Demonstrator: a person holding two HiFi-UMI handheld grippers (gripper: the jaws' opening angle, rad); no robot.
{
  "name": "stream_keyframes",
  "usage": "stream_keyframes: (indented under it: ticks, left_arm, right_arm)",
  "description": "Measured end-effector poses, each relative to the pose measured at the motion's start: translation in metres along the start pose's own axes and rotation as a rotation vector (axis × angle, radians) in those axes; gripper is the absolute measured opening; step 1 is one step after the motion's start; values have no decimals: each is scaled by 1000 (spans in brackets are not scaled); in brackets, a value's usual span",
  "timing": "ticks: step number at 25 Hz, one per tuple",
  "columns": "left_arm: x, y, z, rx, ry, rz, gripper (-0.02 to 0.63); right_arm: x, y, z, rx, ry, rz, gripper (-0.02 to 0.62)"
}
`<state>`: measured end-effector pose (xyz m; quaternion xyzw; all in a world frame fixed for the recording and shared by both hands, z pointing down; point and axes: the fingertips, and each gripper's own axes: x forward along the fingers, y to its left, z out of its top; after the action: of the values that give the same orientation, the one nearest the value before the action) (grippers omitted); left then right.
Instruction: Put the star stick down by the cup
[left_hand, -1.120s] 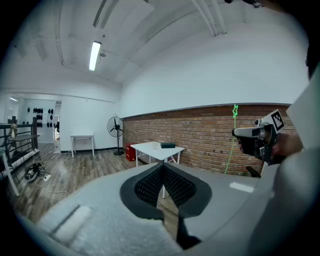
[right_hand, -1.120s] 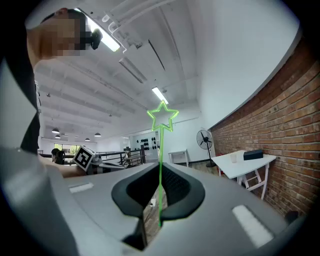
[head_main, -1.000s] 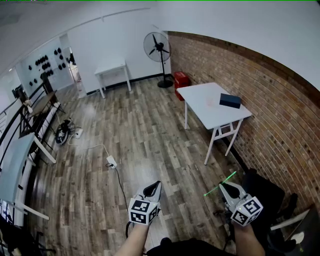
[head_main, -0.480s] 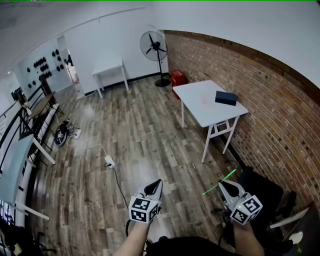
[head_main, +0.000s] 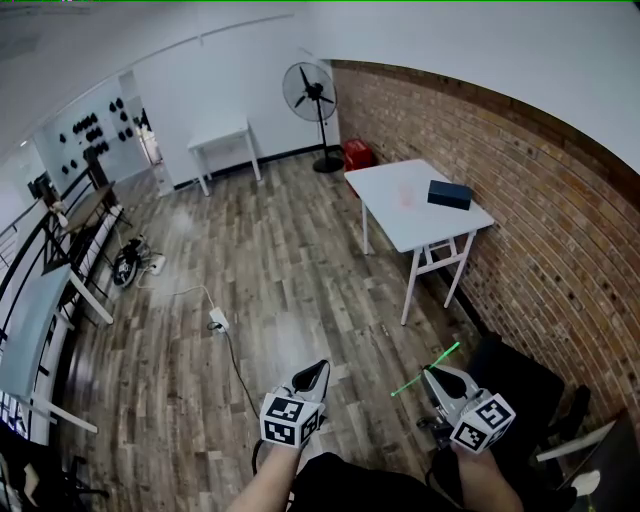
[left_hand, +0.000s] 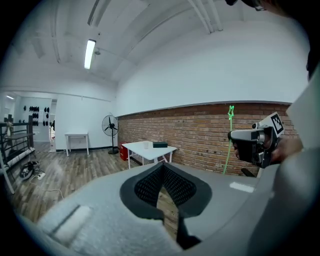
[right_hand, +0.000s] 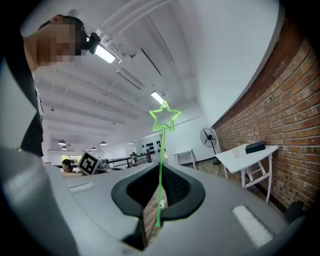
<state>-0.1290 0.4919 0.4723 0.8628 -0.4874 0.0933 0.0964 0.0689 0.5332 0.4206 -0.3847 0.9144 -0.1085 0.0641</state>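
A thin green star stick (head_main: 425, 370) is clamped in my right gripper (head_main: 432, 373), which is shut on its lower shaft. In the right gripper view the stick (right_hand: 160, 165) rises from between the pads to its star outline. The left gripper (head_main: 318, 369) hangs beside it, shut with nothing in it. From the left gripper view (left_hand: 163, 170) I see the stick (left_hand: 229, 142) upright at the right. A small translucent cup (right_hand: 236, 153) stands on the white table (head_main: 400, 220) ahead by the brick wall, far from both grippers.
A dark box (head_main: 449, 194) lies on that table. A standing fan (head_main: 312, 98), a red box (head_main: 358, 155) and a second white table (head_main: 222, 140) are farther back. A power strip with cable (head_main: 217, 320) lies on the wood floor. A black seat (head_main: 520, 385) sits at my right.
My right gripper has drifted a little left and lower with the stick still in it. The white table sits slightly nearer in view. The left gripper has hardly moved.
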Motion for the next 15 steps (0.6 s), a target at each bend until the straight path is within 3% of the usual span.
stream_keyframes:
  ticks: [8, 15]
  left_arm:
    - [22, 18, -9, -23, 21, 1, 6]
    - [78, 63, -7, -16, 66, -37, 6]
  right_arm:
    - [14, -24, -16, 25, 39, -32, 15]
    - [57, -72, -34, 99, 48, -109, 15]
